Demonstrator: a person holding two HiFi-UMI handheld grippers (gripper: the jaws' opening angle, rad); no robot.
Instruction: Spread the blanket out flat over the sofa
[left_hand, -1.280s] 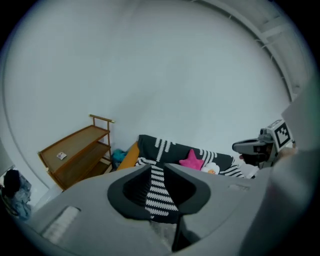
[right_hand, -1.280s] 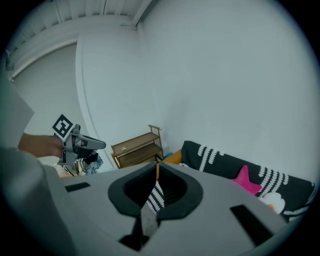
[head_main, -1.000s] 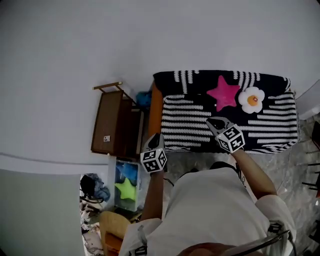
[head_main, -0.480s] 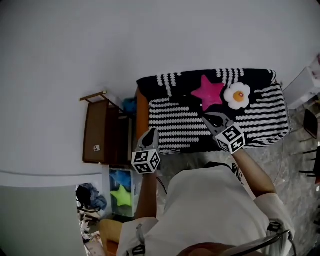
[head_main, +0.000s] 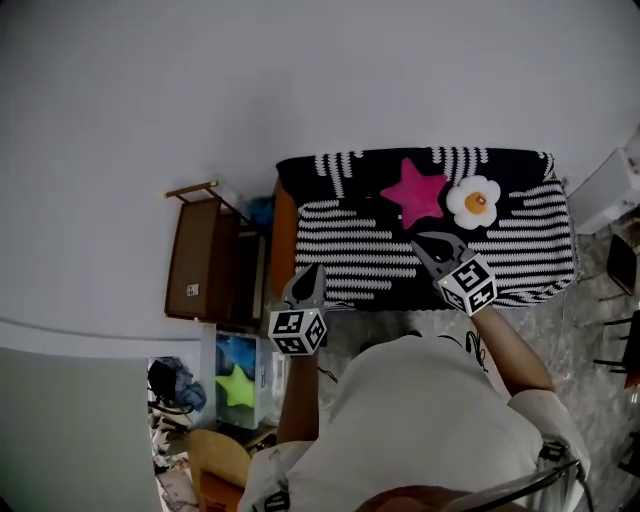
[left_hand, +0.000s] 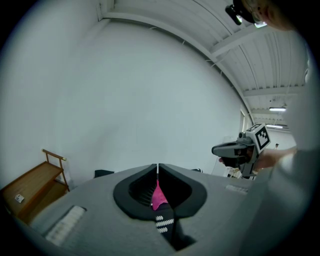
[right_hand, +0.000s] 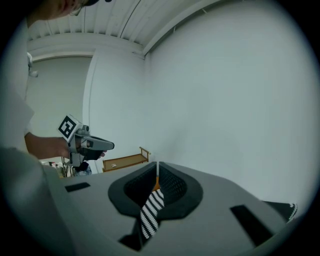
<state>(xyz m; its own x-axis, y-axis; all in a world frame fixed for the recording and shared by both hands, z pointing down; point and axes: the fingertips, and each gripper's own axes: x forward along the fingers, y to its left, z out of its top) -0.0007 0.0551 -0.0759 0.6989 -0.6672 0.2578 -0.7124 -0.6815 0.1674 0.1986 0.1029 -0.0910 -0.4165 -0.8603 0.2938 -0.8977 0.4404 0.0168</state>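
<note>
**Along the near edge: gripped on both sides**

By the near left corner of the sofa (head_main: 285, 230), my left claw (left_hand: 157, 171) has just been closing and now pinches a fold of the blanket (head_main: 360, 240); stripes and a pink scrap show between its jaws. My right claw (right_hand: 157, 176) is clamped on striped cloth further right. The blanket covers seat and back; a star cushion (head_main: 412, 190) and an egg cushion (head_main: 474, 201) sit on its far part. I judge I can now pull it flat, though the cushions may pin it.
</note>
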